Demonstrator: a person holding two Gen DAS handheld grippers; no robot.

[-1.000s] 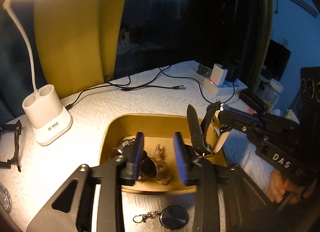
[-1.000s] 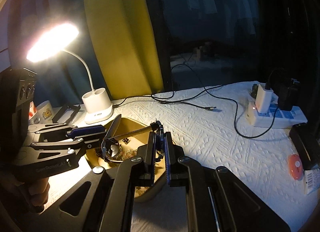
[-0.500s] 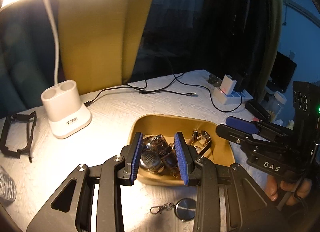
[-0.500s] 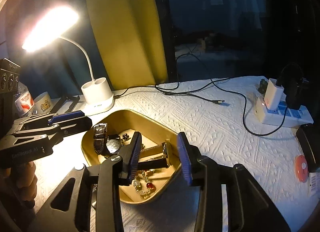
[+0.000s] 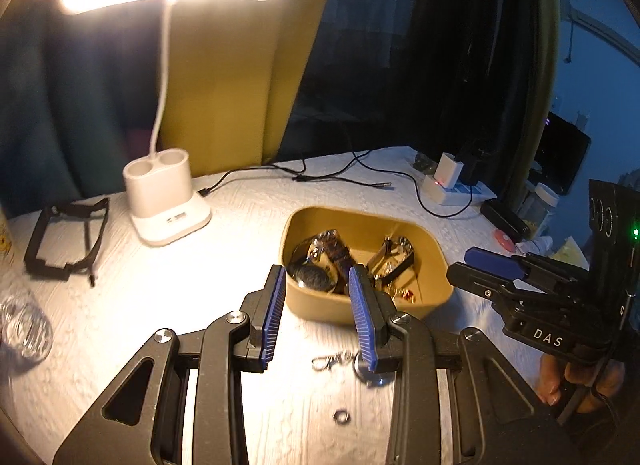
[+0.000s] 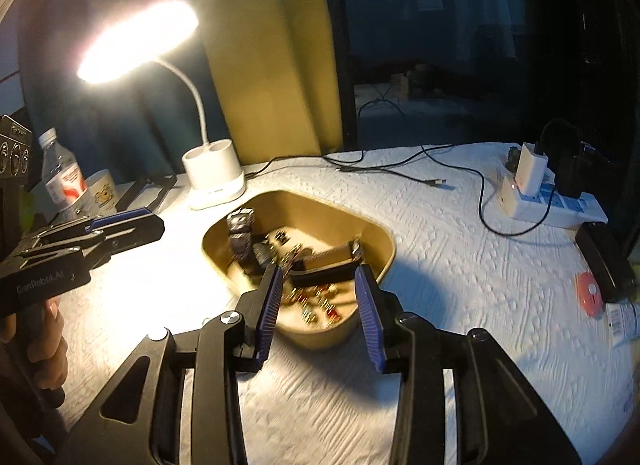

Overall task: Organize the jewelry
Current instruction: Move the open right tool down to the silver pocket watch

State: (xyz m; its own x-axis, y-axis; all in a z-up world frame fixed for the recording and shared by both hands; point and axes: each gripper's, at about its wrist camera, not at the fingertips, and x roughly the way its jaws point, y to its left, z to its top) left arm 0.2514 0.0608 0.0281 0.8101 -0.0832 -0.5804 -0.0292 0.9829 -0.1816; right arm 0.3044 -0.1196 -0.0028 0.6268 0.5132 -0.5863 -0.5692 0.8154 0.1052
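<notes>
**Here, both grippers hang empty over the jewelry tray**

Now the tan tray (image 5: 362,307) sits on the white textured desk (image 5: 248,225), and everything else can be placed from it. Inside the tray lie the jewelry pieces: a dark-strapped watch (image 5: 316,261) against the wall nearer the lamp, a second strap with a metal buckle (image 5: 394,255) toward the opposite side, and small gold and red trinkets (image 6: 316,303) on the floor of the tray.

The left gripper (image 5: 318,315) hovers just short of the tray's near rim, its blue-padded jaws spread with nothing between them; through the gap only the tray wall and the watch show. The right gripper (image 6: 318,311) hangs above the tray's near edge from the other side, jaws likewise parted and gripping nothing, the strap and trinkets lying below and beyond the pads.

On the desk in front of the tray, on the left gripper's side, lie a round keychain disc with its clasp (image 5: 340,359), partly hidden behind a pad, and nearer still a small dark ring (image 5: 341,417).

Beyond the tray stands the lit white desk lamp (image 5: 166,195), its head glaring overhead. Black cables (image 5: 340,177) run across the desk behind the tray toward a power strip (image 6: 552,201) with a white charger plugged in. A black frame (image 5: 66,237) lies on the lamp's far side from the tray.
</notes>
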